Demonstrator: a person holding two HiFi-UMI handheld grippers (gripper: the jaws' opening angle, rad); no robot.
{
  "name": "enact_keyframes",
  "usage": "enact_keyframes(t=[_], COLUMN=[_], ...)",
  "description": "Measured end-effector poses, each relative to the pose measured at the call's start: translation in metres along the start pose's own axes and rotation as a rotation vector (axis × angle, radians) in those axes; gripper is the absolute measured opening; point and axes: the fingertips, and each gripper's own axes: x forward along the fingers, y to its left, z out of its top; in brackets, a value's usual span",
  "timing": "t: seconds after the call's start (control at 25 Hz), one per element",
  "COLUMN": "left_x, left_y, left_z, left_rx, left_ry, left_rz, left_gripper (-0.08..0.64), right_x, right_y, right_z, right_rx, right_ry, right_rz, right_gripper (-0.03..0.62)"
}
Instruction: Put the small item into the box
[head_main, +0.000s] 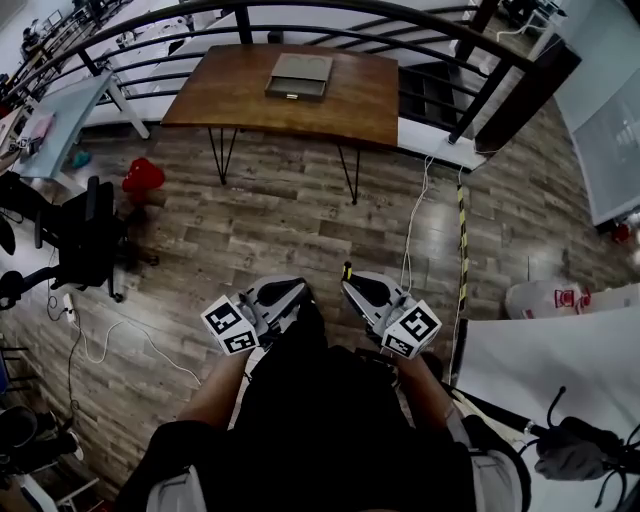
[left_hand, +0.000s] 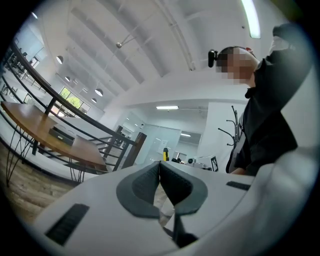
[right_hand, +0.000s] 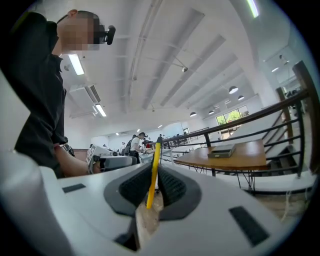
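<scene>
A flat grey box (head_main: 299, 76) lies on a brown wooden table (head_main: 240, 100) far ahead, across the plank floor. Both grippers are held close to the person's body. My right gripper (head_main: 352, 280) is shut on a thin yellow stick-like item (head_main: 347, 270), which stands up between the pads (right_hand: 170, 187) in the right gripper view as a yellow strip (right_hand: 152, 175). That view also shows the box (right_hand: 222, 150) on the table (right_hand: 240, 160) in the distance. My left gripper (head_main: 292, 290) is shut with nothing between its pads (left_hand: 145, 185); its view shows the box (left_hand: 62, 134) far off at the left.
A curved black railing (head_main: 430, 30) runs behind the table. A black office chair (head_main: 85, 235) and a red object (head_main: 142, 175) stand at the left. White cables (head_main: 410, 240) and a yellow-black strip (head_main: 462, 250) lie on the floor; white bags (head_main: 545, 298) sit at the right.
</scene>
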Motion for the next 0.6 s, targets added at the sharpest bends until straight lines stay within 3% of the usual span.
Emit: enact_keyframes(t=[0.28, 0.6], left_x=[0.022, 0.043], left_y=[0.050, 0.130], left_z=[0.013, 0.053], left_rx=[0.005, 0.015], left_ry=[-0.004, -0.025], left_rz=[0.023, 0.052], left_gripper=[0.015, 0.015], right_x=[0.010, 0.071], right_y=[-0.045, -0.111], right_z=[0.011, 0.039], right_rx=[0.021, 0.018], right_ry=[-0.020, -0.007], right_rz=[-0.030, -0.028], right_gripper=[0.048, 0.048])
